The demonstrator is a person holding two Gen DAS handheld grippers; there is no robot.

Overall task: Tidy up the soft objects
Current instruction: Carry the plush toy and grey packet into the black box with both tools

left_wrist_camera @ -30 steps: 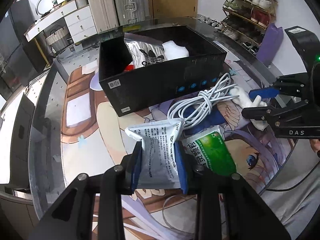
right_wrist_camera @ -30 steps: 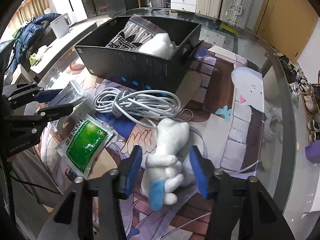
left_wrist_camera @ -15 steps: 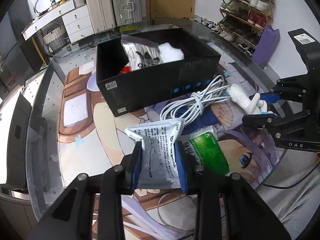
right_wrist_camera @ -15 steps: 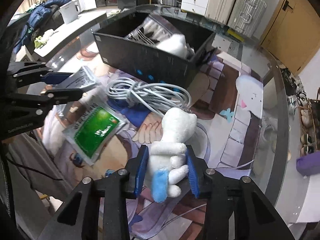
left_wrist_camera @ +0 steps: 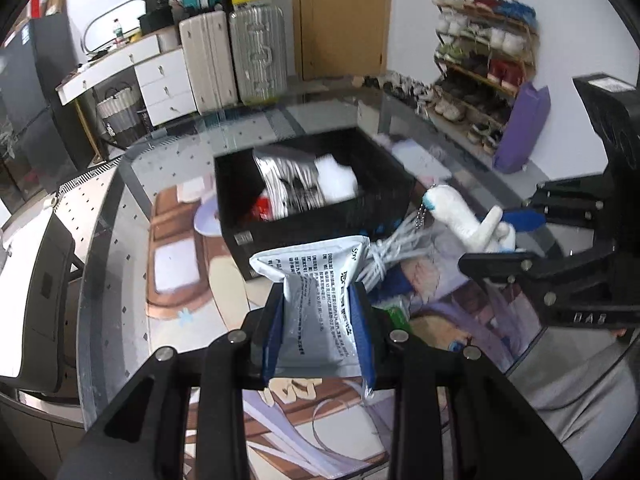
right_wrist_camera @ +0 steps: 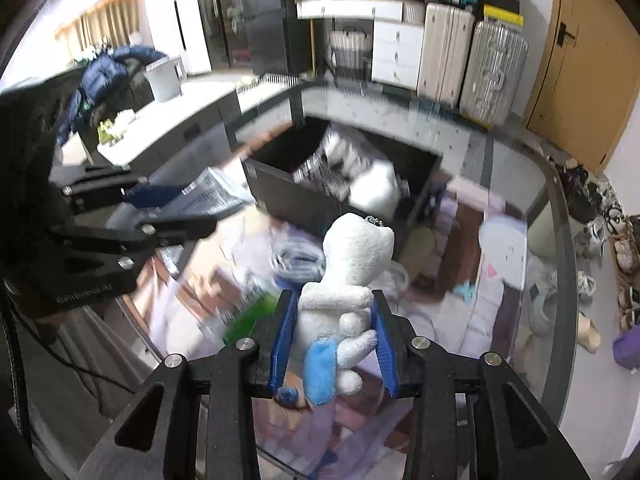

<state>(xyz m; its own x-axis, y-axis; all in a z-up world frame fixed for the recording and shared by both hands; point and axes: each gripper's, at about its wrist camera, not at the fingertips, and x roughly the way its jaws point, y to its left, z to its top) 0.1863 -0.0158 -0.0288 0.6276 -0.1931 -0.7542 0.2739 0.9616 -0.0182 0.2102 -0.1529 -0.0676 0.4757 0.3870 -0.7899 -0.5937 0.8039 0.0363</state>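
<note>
My left gripper (left_wrist_camera: 318,328) is shut on a grey-white printed packet (left_wrist_camera: 316,300) and holds it above the table, in front of the black box (left_wrist_camera: 280,236). My right gripper (right_wrist_camera: 334,340) is shut on a white plush toy with a blue foot (right_wrist_camera: 348,276), lifted off the table; the toy also shows in the left wrist view (left_wrist_camera: 460,216). The box (right_wrist_camera: 304,200) holds a silver striped bag (left_wrist_camera: 288,184) and a white soft item (left_wrist_camera: 336,178). A green packet (right_wrist_camera: 248,316) lies on the table.
A coiled white cable (left_wrist_camera: 396,248) lies on the illustrated table mat (left_wrist_camera: 180,264) beside the box. The glass table edge (right_wrist_camera: 560,240) curves to the right. Suitcases (left_wrist_camera: 248,56), drawers and a shoe rack (left_wrist_camera: 480,72) stand beyond the table.
Both grippers have risen from the table. My right gripper closed on the plush toy and lifted it. My left gripper kept the packet and raised it toward the box.
</note>
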